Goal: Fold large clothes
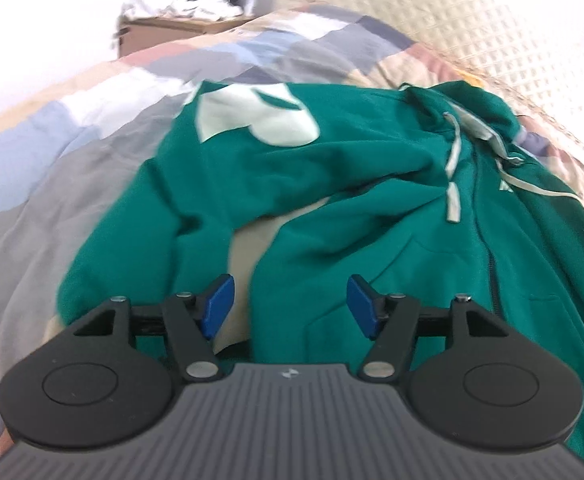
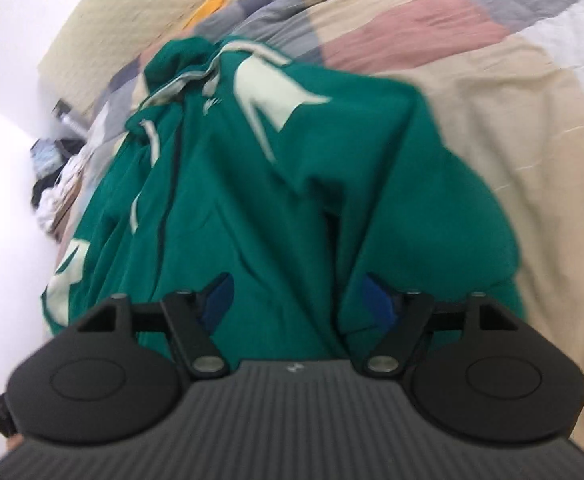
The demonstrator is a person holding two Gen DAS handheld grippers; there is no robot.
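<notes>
No readable text or labels

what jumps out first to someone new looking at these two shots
A green hoodie with pale patches and drawstrings lies rumpled in the middle of a patchwork quilt. Both tools, left and right, hang open just above its near edge, holding nothing.

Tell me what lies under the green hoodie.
The green hoodie lies on a patchwork bedspread, which shows on every side and through a gap between sleeve and body. Anything else beneath is covered.
</notes>
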